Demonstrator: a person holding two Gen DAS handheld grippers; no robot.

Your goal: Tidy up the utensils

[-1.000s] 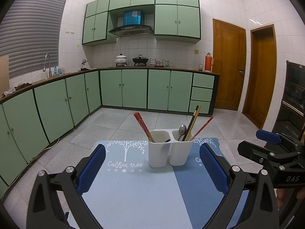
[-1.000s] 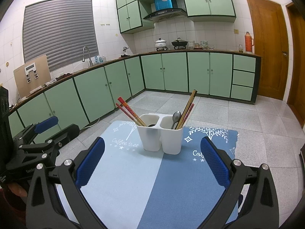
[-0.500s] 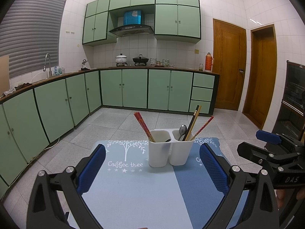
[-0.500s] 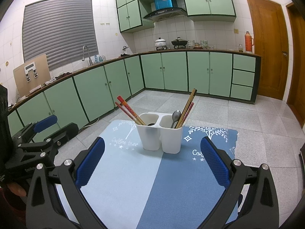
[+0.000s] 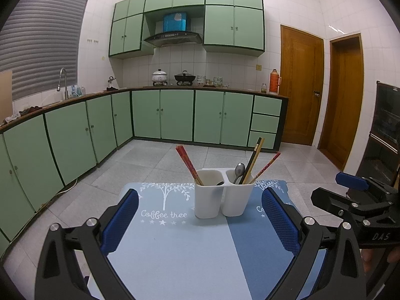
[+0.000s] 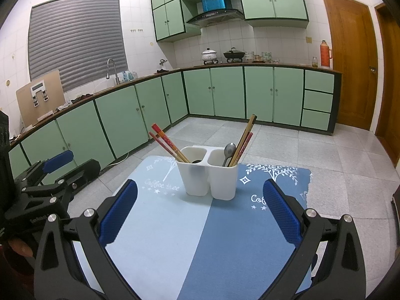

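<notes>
Nearest the lens, the left gripper [image 5: 200, 222] hangs over the two-tone blue mat [image 5: 180, 255], its blue-padded fingers [image 5: 120, 221] spread wide with nothing between them. The right gripper [image 6: 200, 215] sits beside it in the same way, fingers [image 6: 281, 216] wide apart and holding nothing. Each gripper shows at the edge of the other's view, well clear of the utensils.

Further along the mat, between the finger pairs, stands the white utensil holder [image 5: 221, 198], upright, with two compartments side by side. The left compartment holds the red chopsticks [image 5: 188, 165], which lean out to the left, and a dark utensil tip barely shows above its rim. The right compartment holds the metal spoon [image 5: 239, 171], bowl upward, along with the dark and wooden chopsticks [image 5: 253, 160] and one red chopstick [image 5: 266, 166], all leaning right.

Beyond the mat lies grey tiled floor [image 5: 155, 160], then green cabinets [image 5: 175, 115] under a bench carrying a white pot [image 5: 159, 76] and a black wok [image 5: 185, 77]. Two wooden doors [image 5: 300, 85] stand at the far right.
</notes>
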